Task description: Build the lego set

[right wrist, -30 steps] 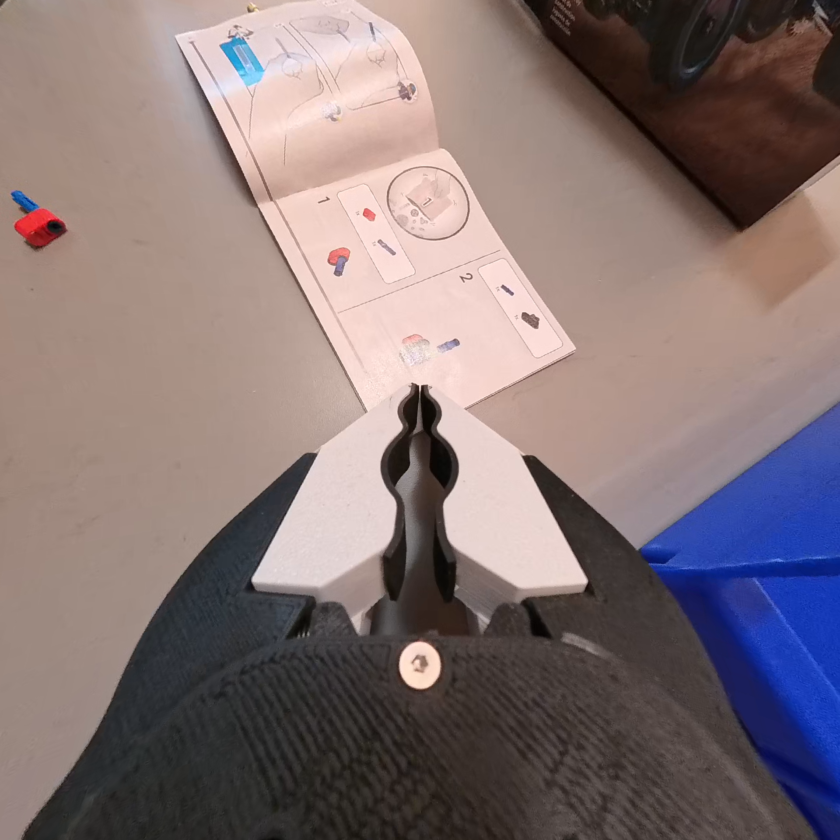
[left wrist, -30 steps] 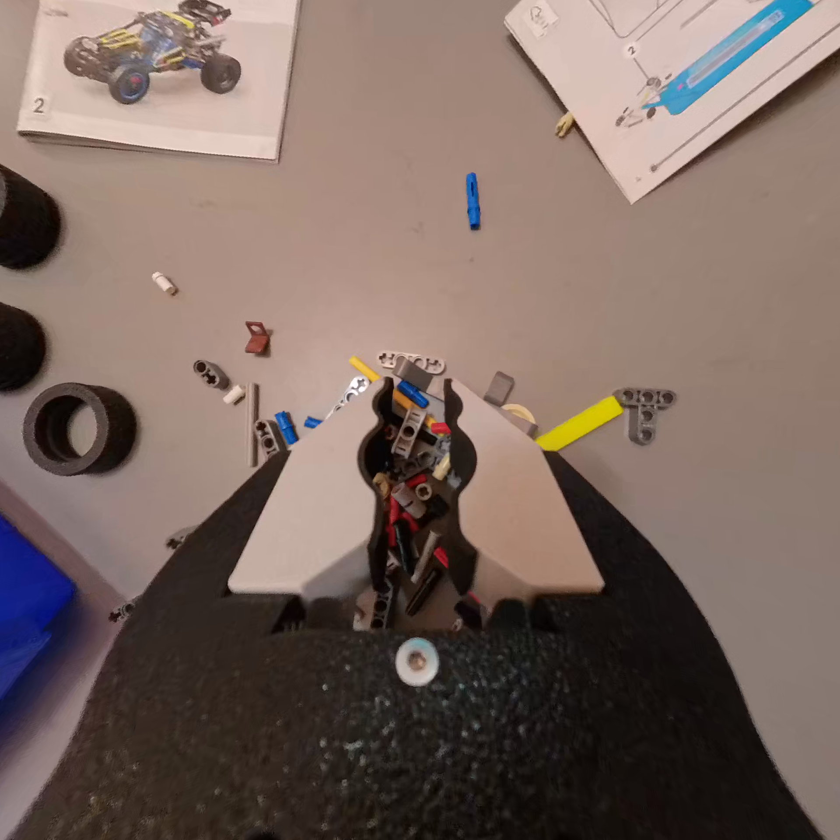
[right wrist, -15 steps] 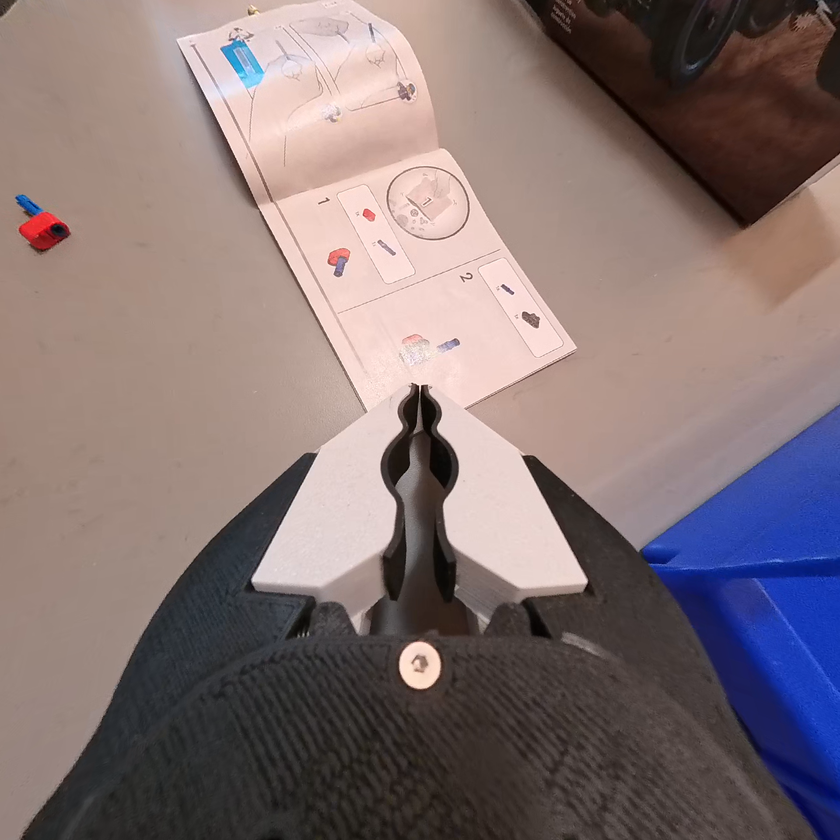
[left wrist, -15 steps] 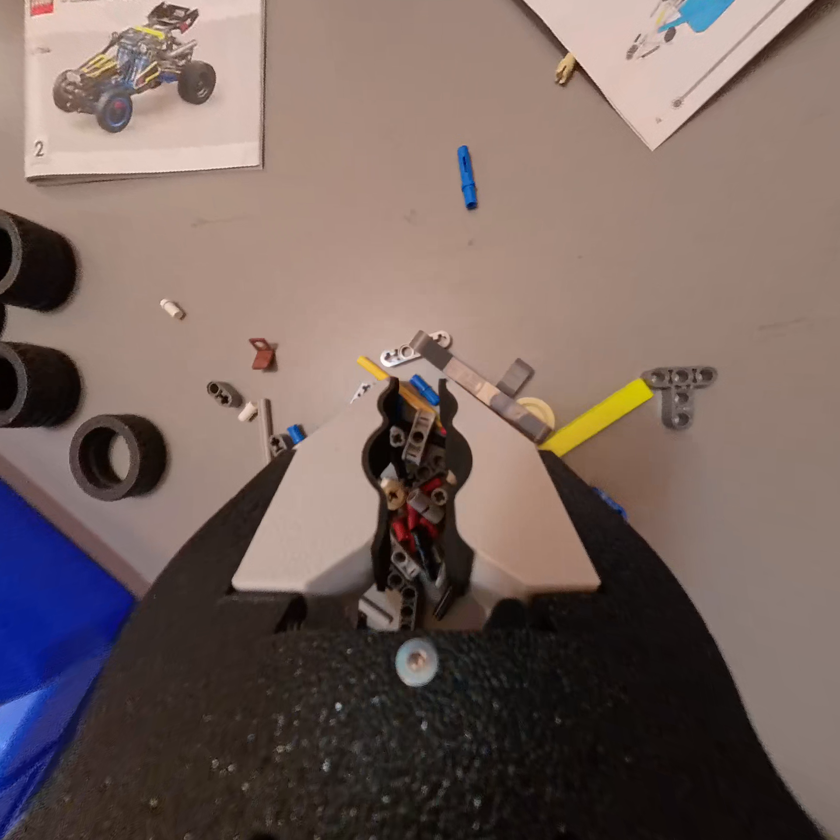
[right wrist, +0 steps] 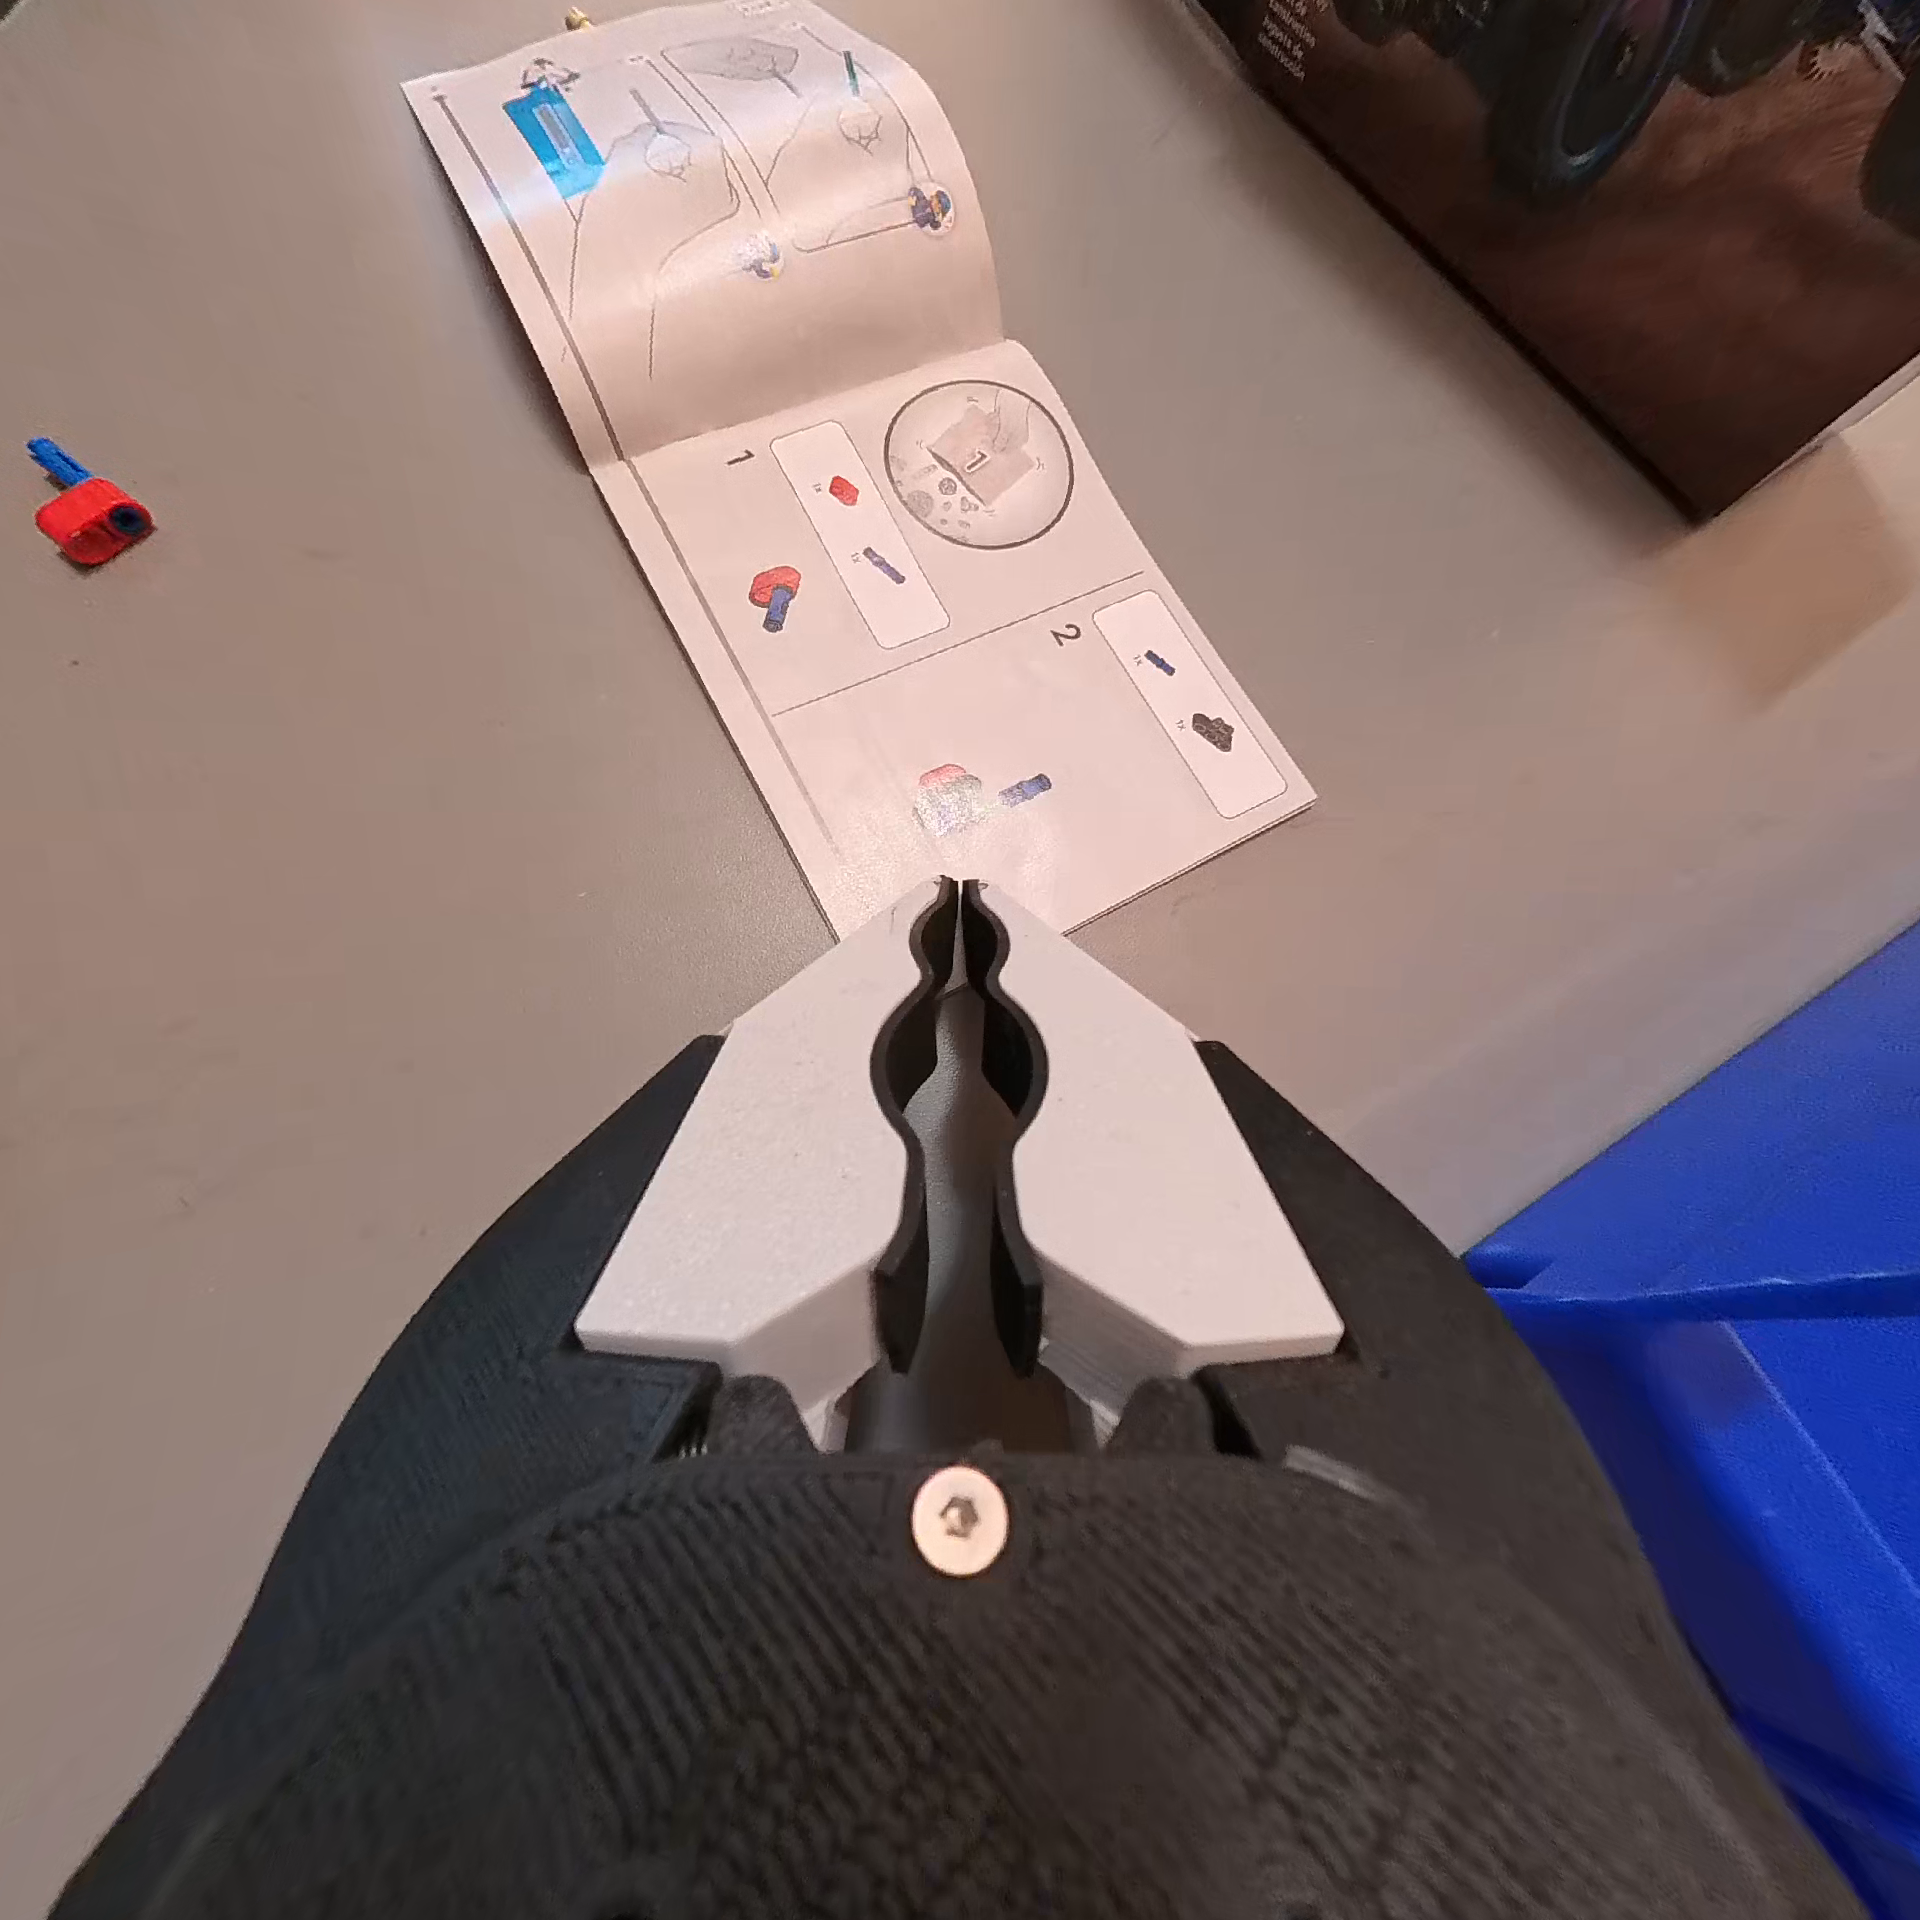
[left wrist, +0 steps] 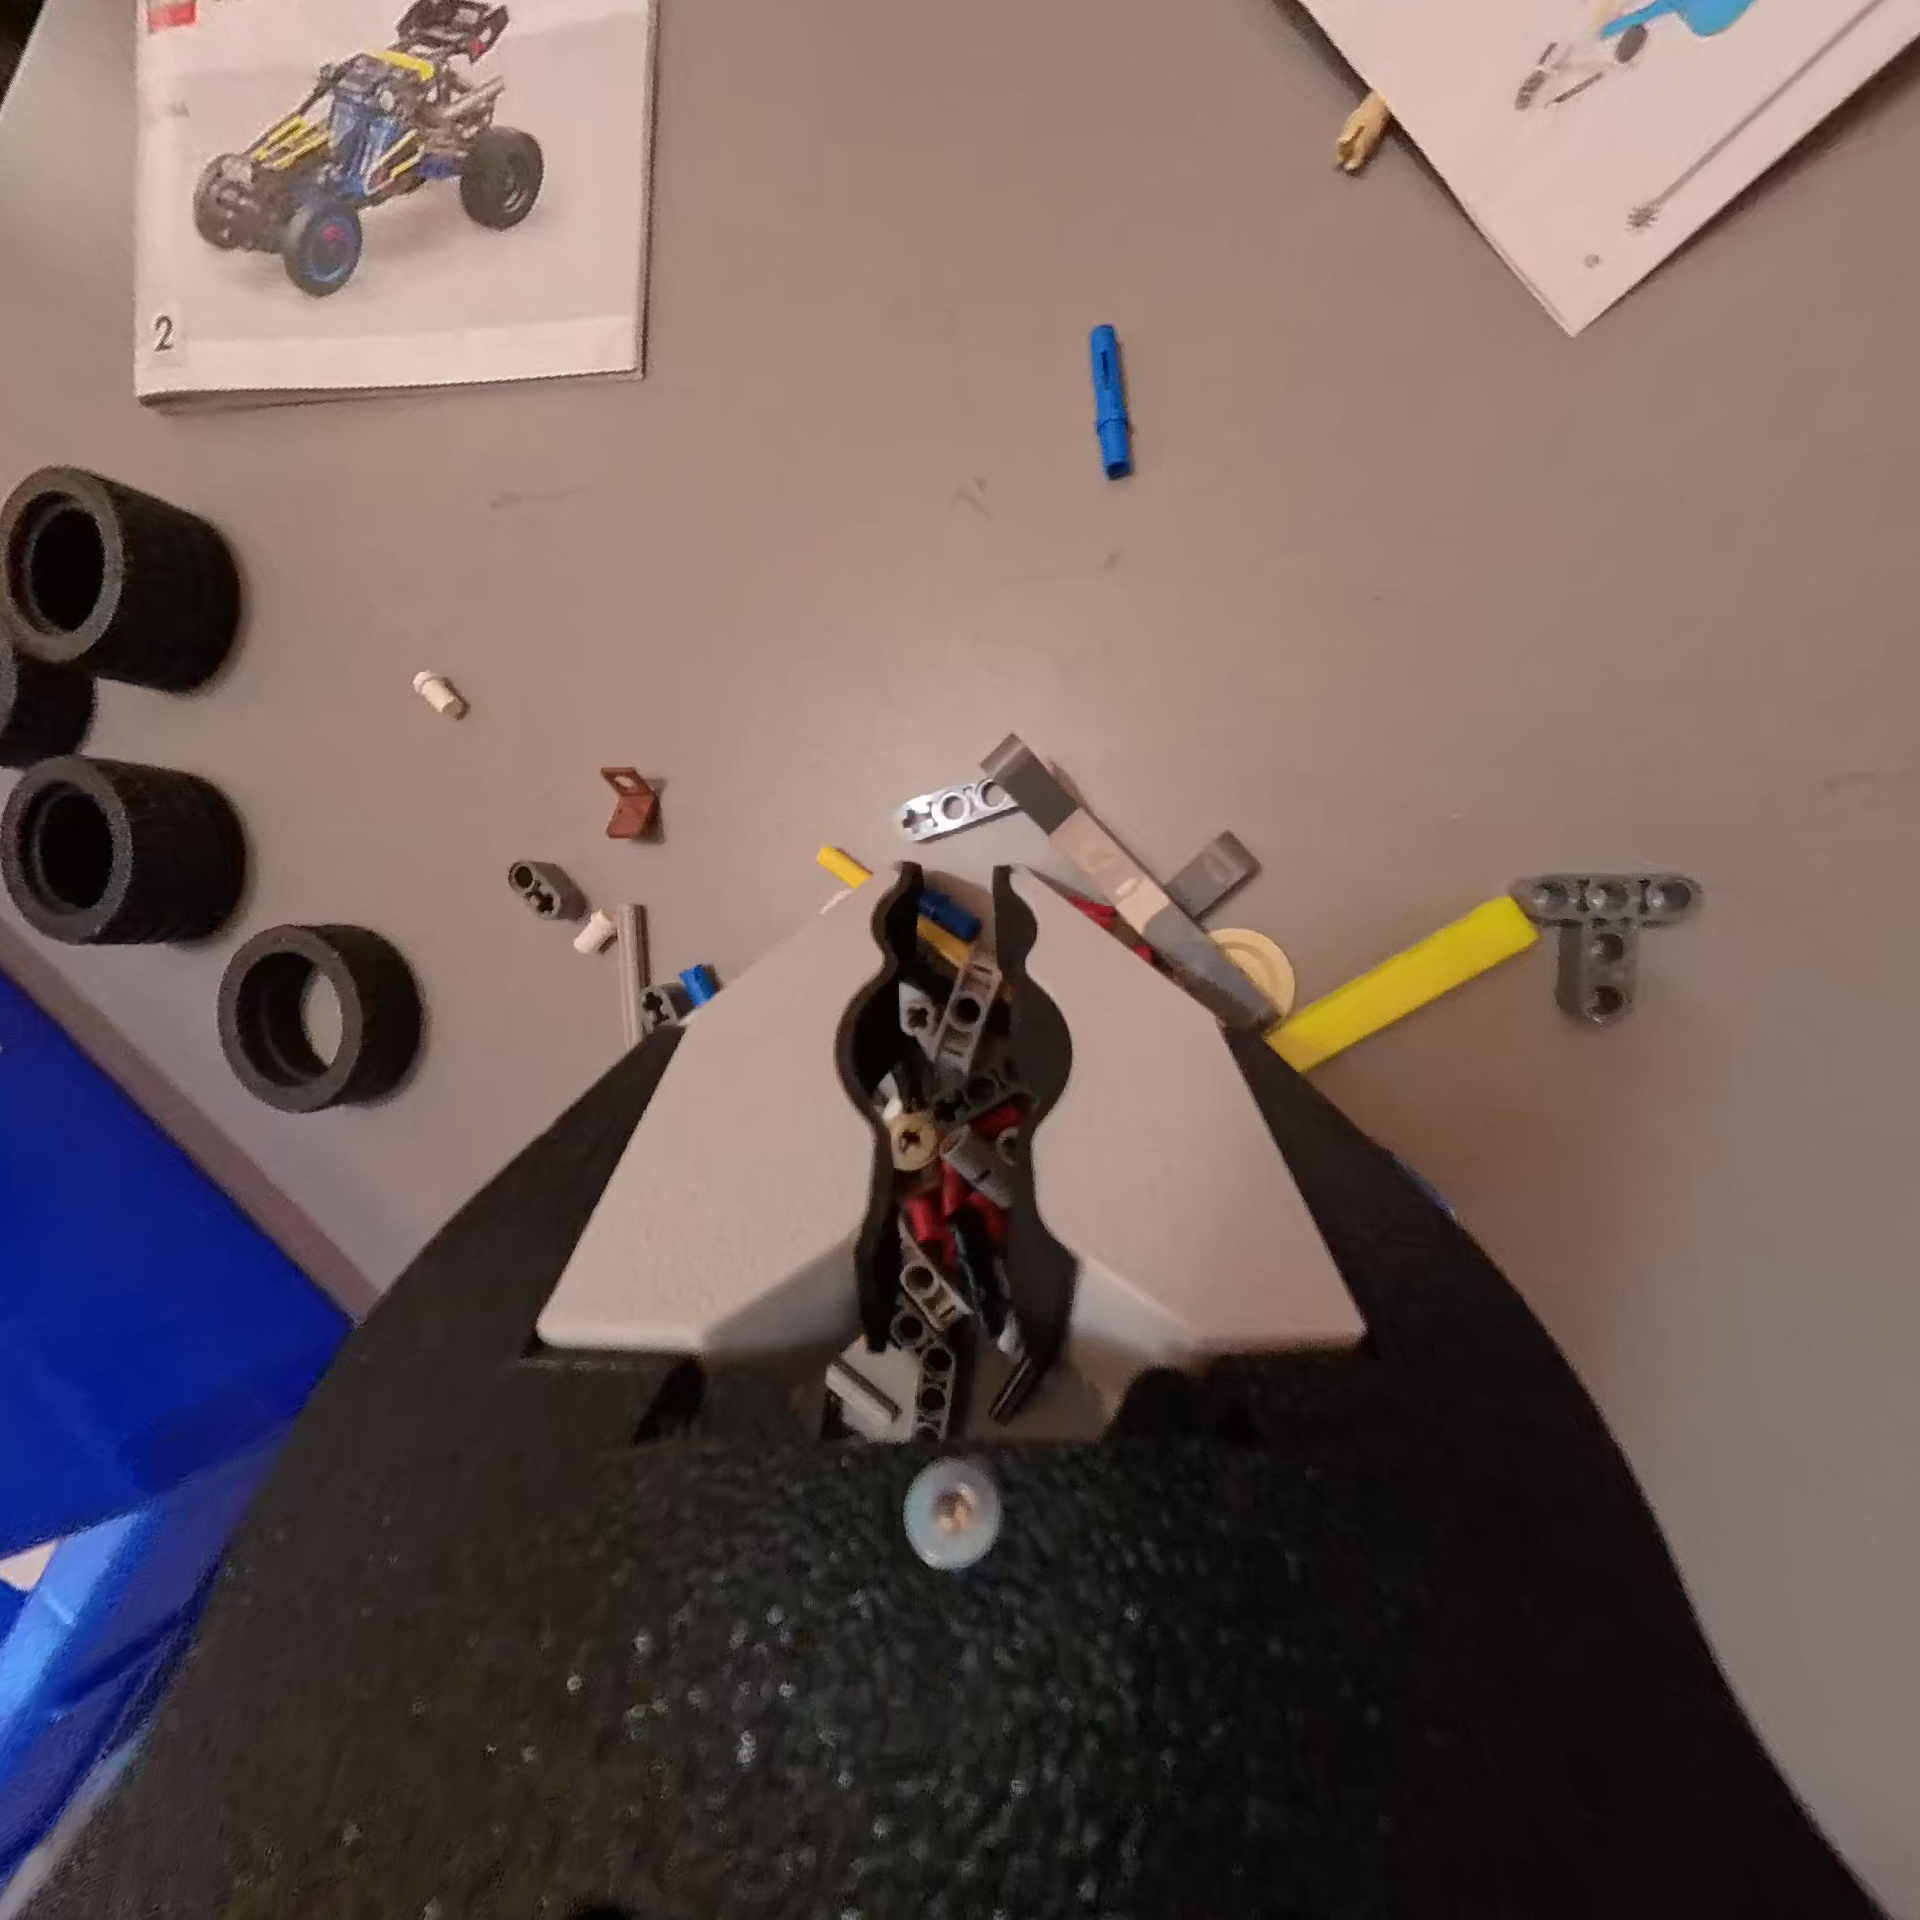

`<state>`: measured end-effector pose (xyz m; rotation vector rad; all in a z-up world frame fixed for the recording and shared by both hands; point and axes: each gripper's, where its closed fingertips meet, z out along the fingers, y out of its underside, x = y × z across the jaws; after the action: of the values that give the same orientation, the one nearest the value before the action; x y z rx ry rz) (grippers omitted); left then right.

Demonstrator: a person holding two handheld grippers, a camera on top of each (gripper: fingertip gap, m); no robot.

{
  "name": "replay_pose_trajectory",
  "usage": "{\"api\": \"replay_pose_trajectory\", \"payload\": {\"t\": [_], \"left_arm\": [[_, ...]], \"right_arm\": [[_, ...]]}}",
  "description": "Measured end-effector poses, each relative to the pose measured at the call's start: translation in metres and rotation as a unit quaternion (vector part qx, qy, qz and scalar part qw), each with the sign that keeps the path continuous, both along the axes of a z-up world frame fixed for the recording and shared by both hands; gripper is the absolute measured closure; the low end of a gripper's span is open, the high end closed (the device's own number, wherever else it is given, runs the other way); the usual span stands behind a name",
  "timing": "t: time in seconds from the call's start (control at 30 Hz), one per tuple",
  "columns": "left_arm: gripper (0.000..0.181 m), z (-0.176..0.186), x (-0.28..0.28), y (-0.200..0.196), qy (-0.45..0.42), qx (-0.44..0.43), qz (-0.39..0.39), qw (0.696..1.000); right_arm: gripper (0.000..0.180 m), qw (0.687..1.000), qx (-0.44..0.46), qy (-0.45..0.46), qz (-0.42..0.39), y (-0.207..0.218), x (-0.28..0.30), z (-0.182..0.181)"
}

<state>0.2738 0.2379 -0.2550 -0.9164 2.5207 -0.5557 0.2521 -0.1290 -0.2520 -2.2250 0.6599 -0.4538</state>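
My left gripper (left wrist: 954,883) is open, its jaws a narrow gap apart, and hovers over a pile of small lego pieces (left wrist: 951,1132) that shows through the gap. It holds nothing. A grey beam (left wrist: 1101,862), a yellow beam (left wrist: 1403,982) and a grey T-piece (left wrist: 1605,930) lie just past its tips on the right. A blue pin (left wrist: 1110,400) lies farther off. My right gripper (right wrist: 956,888) is shut and empty, its tips over the near edge of the open instruction booklet (right wrist: 883,520). A red piece with a blue pin (right wrist: 91,516) lies far to its left.
Several black tyres (left wrist: 317,1018) stand at the left. A closed booklet (left wrist: 395,187) picturing a buggy lies at the far left, and the open booklet (left wrist: 1621,125) at the far right. A blue bin (left wrist: 125,1299) sits off the table's near edge and also shows in the right wrist view (right wrist: 1766,1403). The set's box (right wrist: 1610,208) stands at the far right. The grippers' ends are close to 35 centimeters from one another. My left tips are roughly 9 centimeters from the blue pin (left wrist: 1110,400).
My left gripper has drawn back toward the near edge, uncovering the grey beam and more of the pile's far side; more of the blue bin shows. The right gripper has not moved.
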Motion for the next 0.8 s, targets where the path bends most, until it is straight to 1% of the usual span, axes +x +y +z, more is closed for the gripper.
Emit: {"api": "replay_pose_trajectory", "payload": {"t": [0.17, 0.33, 0.43, 0.8], "left_arm": [[0.167, 0.004, -0.001, 0.002, -0.005, -0.014, 0.023, 1.000], [0.168, 0.000, -0.003, 0.011, 0.000, 0.003, 0.050, 0.999], [0.172, -0.001, -0.001, 0.008, 0.001, -0.003, 0.050, 0.999], [0.173, -0.001, 0.007, 0.004, -0.016, -0.003, 0.043, 0.999]], "right_arm": [[0.180, 1.000, 0.000, -0.001, 0.000, 0.000, 0.000, 0.000], [0.180, 1.000, 0.000, 0.000, 0.000, 0.000, 0.000, 0.000], [0.180, 1.000, -0.001, -0.001, 0.000, 0.000, 0.000, 0.000], [0.180, 1.000, -0.002, -0.002, 0.000, 0.000, 0.000, 0.000]]}}
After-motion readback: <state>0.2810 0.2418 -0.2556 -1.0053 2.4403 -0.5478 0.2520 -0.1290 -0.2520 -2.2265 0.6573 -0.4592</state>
